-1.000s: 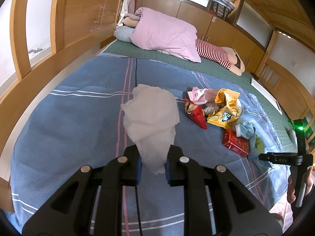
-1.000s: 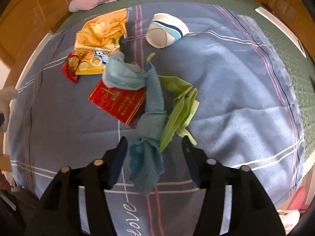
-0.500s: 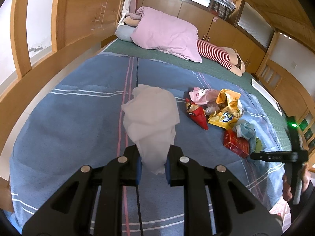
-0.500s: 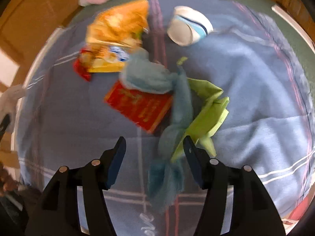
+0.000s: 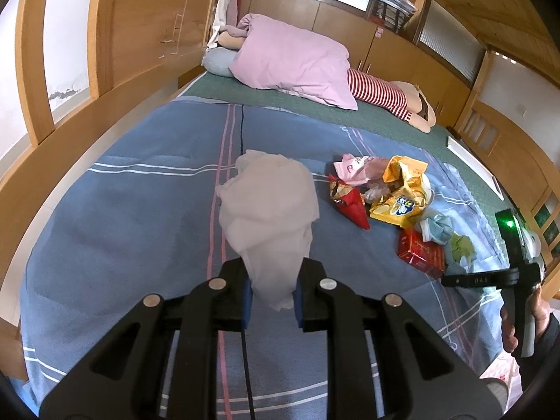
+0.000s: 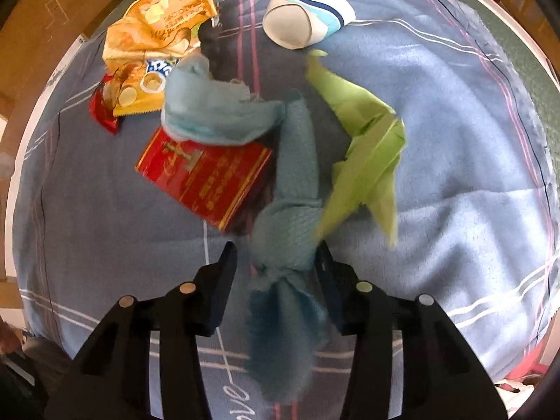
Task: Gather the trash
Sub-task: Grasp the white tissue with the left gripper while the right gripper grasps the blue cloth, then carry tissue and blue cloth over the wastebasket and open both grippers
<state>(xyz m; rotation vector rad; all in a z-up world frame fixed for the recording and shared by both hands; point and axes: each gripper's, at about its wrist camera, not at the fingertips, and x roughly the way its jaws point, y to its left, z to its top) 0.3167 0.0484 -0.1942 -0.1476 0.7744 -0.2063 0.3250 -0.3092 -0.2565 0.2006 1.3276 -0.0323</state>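
Observation:
My left gripper (image 5: 271, 290) is shut on a crumpled white tissue (image 5: 269, 210) and holds it up above the blue blanket (image 5: 122, 217). My right gripper (image 6: 276, 262) is open, its fingers on either side of a knotted teal cloth (image 6: 290, 217) that lies on the blanket. A green paper (image 6: 367, 161), a red packet (image 6: 206, 171), a light blue tissue (image 6: 210, 112) and a yellow snack bag (image 6: 157, 31) lie just beyond it. The same pile shows in the left wrist view, with the yellow bag (image 5: 402, 196) and red packet (image 5: 420, 252).
A white paper cup (image 6: 304, 17) lies on its side behind the pile. A pink pillow (image 5: 294, 59) and a striped doll (image 5: 378, 94) lie at the head of the bed. Wooden bed rails (image 5: 70, 129) run along the left. The right gripper's body (image 5: 507, 269) stands at the bed's right edge.
My right gripper has moved forward and down onto the teal cloth, which now sits between its open fingers. My left gripper holds the tissue still.

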